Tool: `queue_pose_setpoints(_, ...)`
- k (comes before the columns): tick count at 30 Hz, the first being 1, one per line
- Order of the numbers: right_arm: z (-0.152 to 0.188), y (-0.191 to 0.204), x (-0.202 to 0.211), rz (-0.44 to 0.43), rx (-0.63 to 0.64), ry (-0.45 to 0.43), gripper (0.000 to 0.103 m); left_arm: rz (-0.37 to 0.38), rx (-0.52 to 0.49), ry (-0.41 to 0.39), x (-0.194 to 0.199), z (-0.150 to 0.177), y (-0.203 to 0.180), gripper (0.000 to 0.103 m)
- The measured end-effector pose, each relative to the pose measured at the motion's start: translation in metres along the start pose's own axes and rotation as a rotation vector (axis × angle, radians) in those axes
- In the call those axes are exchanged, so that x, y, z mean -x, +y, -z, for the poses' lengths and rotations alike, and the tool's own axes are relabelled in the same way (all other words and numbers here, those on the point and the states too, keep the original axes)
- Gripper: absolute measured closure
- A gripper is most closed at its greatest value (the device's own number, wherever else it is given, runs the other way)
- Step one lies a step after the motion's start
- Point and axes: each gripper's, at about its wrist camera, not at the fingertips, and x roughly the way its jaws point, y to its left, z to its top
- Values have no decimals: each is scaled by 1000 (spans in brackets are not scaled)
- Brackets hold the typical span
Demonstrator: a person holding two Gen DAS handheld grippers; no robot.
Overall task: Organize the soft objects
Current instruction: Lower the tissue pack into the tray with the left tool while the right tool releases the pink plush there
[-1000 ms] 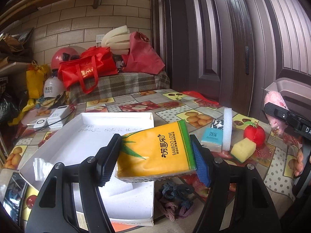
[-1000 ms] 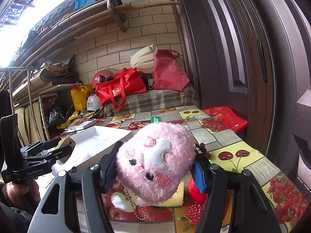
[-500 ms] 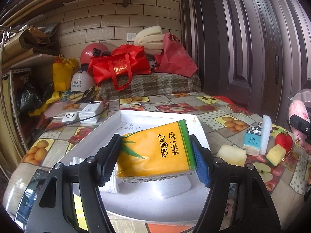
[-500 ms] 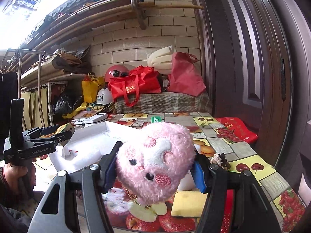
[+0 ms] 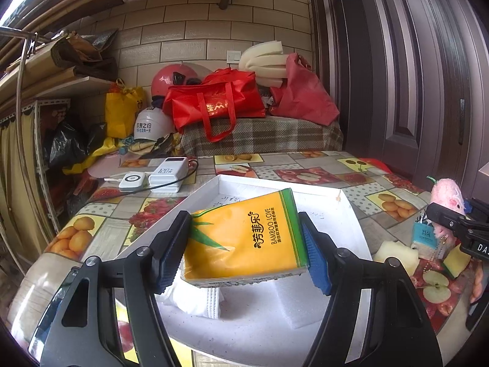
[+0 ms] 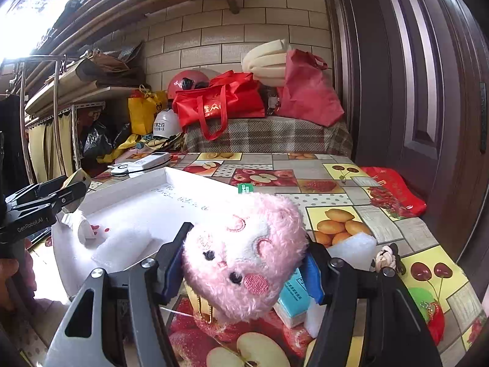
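My left gripper (image 5: 244,250) is shut on a yellow tissue pack (image 5: 244,238), held tilted above the white foam tray (image 5: 275,312). White soft pieces (image 5: 201,299) lie in the tray beneath it. My right gripper (image 6: 241,263) is shut on a pink plush toy (image 6: 244,253) with a bead chain hanging from it, just right of the tray (image 6: 128,208). In the left wrist view the right gripper (image 5: 458,223) with the pink plush toy (image 5: 447,191) shows at the right edge. In the right wrist view the left gripper (image 6: 45,202) shows at the left edge.
On the fruit-print tablecloth (image 6: 336,214) lie a small teal tissue pack (image 6: 293,299), white foam pieces (image 6: 351,247), yellow sponges (image 5: 458,260) and a red apple toy (image 6: 434,318). Power banks (image 5: 168,171) sit at the table's far left. Red bags (image 5: 214,104) and helmets stand behind.
Both grippers have shifted left with their loads. The tissue pack now hangs over the tray's middle, and the plush toy has come close to the tray's right edge.
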Motion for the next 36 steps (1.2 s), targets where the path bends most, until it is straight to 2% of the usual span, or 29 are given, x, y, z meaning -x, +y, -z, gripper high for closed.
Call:
queue_pose_setpoints(6, -5, 22, -14, -12, 71, -27, 39, -39, 28, 3, -9, -2, 10, 33)
queue_pose_setpoints(19, -23, 68, -67, -160, 118, 24, 38, -96, 47, 38, -35, -9, 12, 33)
queue_pose_setpoints(26, -29, 83, -93, -175, 136, 72, 38, -109, 70, 76, -46, -9, 17, 33)
queue_pose_setpoints(32, -28, 97, -103, -176, 180, 106, 39, -133, 23, 109, -56, -9, 9, 33)
queue_pose_setpoints(36, -28, 97, -106, -179, 177, 125, 37, -151, 33, 81, -51, -9, 11, 31)
